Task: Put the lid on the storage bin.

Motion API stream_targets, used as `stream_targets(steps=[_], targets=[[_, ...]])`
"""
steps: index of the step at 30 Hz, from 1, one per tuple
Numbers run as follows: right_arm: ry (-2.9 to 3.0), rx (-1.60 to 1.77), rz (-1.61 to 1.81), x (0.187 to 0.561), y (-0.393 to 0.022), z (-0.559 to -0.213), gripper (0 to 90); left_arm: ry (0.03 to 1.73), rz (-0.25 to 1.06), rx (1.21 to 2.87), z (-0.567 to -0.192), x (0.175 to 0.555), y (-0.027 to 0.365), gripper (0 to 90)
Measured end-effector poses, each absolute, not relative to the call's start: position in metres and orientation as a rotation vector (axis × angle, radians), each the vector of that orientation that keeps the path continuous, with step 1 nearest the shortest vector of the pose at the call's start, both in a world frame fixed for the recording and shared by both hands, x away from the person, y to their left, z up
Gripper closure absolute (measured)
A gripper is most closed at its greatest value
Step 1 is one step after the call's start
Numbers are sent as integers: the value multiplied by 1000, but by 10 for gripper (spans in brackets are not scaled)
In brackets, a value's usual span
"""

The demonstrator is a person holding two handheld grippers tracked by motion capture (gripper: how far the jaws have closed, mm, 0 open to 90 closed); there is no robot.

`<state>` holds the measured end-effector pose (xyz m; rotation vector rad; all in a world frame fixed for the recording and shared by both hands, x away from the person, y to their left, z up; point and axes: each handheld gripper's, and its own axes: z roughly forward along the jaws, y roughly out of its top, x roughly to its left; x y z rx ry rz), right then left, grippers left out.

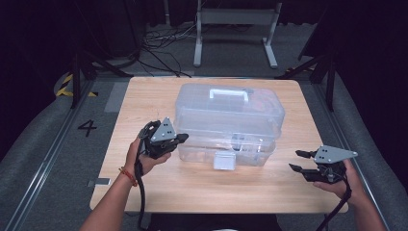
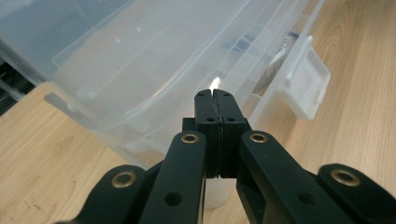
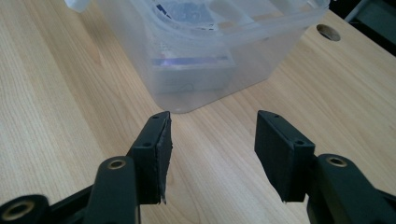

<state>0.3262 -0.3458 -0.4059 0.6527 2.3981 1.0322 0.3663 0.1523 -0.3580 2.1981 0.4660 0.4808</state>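
A clear plastic storage box (image 1: 228,122) with a white handle (image 1: 229,93) on its lid stands in the middle of the wooden table (image 1: 144,183). A white latch (image 1: 224,161) hangs at its near side. My left gripper (image 1: 182,138) is shut with nothing in it, its tip close to the box's left near corner; in the left gripper view its pads (image 2: 215,109) meet in front of the box (image 2: 140,70) and the latch (image 2: 306,84). My right gripper (image 1: 297,160) stands open over the table to the right of the box, its jaws apart before the box's corner (image 3: 210,56).
A metal stand (image 1: 235,19) and loose cables (image 1: 159,43) lie on the floor beyond the table. A round hole (image 3: 328,32) is cut into the tabletop near the box. Bare tabletop runs along the near edge in front of the box.
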Motion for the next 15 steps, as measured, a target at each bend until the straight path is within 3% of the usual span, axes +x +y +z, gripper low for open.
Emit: stream_targets(steps=[15], targets=[[2411,663,1055,328,-340,-416,473,472,437,2216,-370,359,153,896]])
